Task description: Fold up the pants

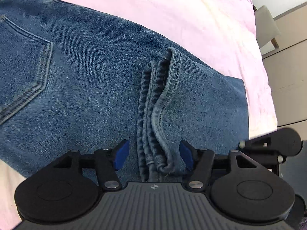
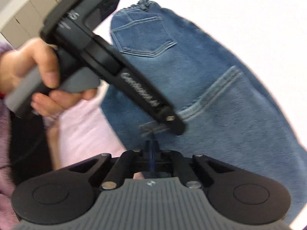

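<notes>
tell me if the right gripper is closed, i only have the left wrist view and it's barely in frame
Observer: Yes, the right gripper is shut, with its tips at the near edge of the jeans. I cannot tell whether cloth is pinched.
Operator: where's my left gripper relative to it
Observer: Just beyond it. The left gripper reaches in from the left, its tip at the near end of the hem.
Operator: can you see the waistband
Observer: Yes, the waistband lies at the far end, past the back pocket.
</notes>
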Demonstrator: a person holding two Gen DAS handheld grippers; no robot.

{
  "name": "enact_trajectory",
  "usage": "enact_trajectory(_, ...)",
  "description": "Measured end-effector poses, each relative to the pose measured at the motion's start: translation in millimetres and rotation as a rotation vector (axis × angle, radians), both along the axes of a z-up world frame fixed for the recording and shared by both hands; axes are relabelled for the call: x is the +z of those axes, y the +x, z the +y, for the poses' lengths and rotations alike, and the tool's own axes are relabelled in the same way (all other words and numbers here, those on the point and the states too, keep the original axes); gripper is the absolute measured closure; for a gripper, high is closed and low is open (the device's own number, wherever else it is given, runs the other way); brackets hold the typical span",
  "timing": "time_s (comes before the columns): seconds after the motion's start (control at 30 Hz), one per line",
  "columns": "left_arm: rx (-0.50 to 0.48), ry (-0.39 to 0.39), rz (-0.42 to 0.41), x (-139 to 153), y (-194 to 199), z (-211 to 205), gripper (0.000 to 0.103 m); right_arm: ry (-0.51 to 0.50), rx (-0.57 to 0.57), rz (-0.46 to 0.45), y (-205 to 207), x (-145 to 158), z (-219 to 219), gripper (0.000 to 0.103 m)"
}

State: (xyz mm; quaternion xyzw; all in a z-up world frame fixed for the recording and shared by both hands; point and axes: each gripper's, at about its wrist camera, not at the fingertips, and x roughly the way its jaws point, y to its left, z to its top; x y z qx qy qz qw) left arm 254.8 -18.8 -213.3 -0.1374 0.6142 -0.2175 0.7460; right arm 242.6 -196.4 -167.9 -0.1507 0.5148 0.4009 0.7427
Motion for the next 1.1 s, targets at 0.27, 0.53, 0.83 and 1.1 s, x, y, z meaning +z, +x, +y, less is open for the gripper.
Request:
enact_trajectory(0.27, -0.012, 0.039, -0.037, 16, -11, 10, 0.033, -0.025, -0.038, -0.037, 6, -20, 8, 0.071)
enact_trajectory(0.53, 0.014, -0.077, -0.016, 10, -11, 23, 0.031, 0.088, -0.037, -0.010, -15, 12, -9, 0.094)
enact_trajectory(0.83, 0.034, -0.037, -0.048, -23, -13, 9, 0.054, 0.060, -0.063, 0.001, -16, -16, -1, 0.092)
enact_trajectory(1.1, 0.010, 0.069, -0.218, 5, -34, -1, 0.085, 0.047, -0.066, -0.030, -29, -1, -21, 0.064)
